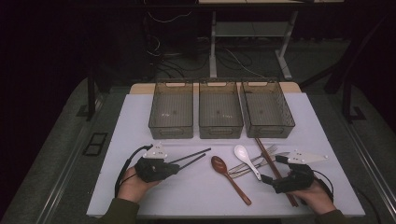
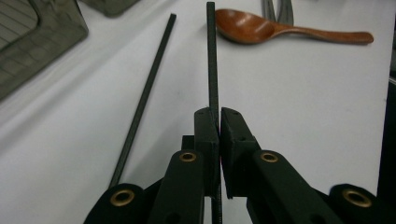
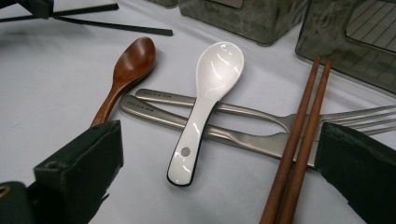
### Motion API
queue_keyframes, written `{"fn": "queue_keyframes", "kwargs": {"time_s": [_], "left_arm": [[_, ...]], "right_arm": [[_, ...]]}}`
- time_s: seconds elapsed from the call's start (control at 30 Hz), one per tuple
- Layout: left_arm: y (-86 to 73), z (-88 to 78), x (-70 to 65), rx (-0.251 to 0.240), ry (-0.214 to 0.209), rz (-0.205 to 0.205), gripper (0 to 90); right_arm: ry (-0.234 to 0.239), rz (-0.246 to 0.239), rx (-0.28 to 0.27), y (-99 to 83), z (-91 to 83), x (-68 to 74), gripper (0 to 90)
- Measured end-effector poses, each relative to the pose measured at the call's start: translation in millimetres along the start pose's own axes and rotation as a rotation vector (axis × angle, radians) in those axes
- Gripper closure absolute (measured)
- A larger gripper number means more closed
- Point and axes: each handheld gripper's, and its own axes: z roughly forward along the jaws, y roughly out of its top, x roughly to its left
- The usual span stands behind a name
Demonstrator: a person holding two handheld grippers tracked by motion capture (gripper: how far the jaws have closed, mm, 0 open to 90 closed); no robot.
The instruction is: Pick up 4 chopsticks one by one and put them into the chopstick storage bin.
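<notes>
Counter (image 1: 140, 196) carries three bins (image 1: 221, 112) at 12 o'clock, cutlery pile at 3; left tongs (image 2: 219, 128) clenched on one black chopstick (image 2: 211, 56), its twin (image 2: 149, 84) lying loose just beside at 10 o'clock. Right tongs (image 3: 210, 163) released, hovering over the white spoon (image 3: 205, 102); I'd lift the chopstick level, keep the grip tight so it won't pivot, then carry it to a bin.

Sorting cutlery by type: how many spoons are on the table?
2. The wooden spoon lies mid-table; the white spoon lies just right of it, resting across the forks. None seems hidden.
</notes>
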Motion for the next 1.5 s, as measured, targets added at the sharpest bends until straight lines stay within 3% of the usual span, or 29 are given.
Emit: {"fn": "queue_keyframes", "kwargs": {"time_s": [0.6, 1.03, 1.47, 1.5], "left_arm": [[23.3, -6.8, 7.2, -0.023, 0.028, -0.038, 85.4], [54.8, -12.8, 23.2, -0.039, 0.056, -0.052, 85.6], [86.5, -14.1, 40.8, -0.033, 0.124, -0.049, 85.7], [87.8, -13.8, 42.2, -0.033, 0.13, -0.048, 85.7]], "right_arm": [[-0.022, -0.006, 0.002, 0.1, -1.2, -0.1, 1.0], [-0.037, 0.004, -0.004, -0.2, -2.1, -1.1, 1.0], [-0.037, -0.001, -0.013, -0.6, -2.3, -2.0, 1.0], [-0.034, 0.016, -0.003, -0.8, -2.6, -0.8, 1.0]]}}
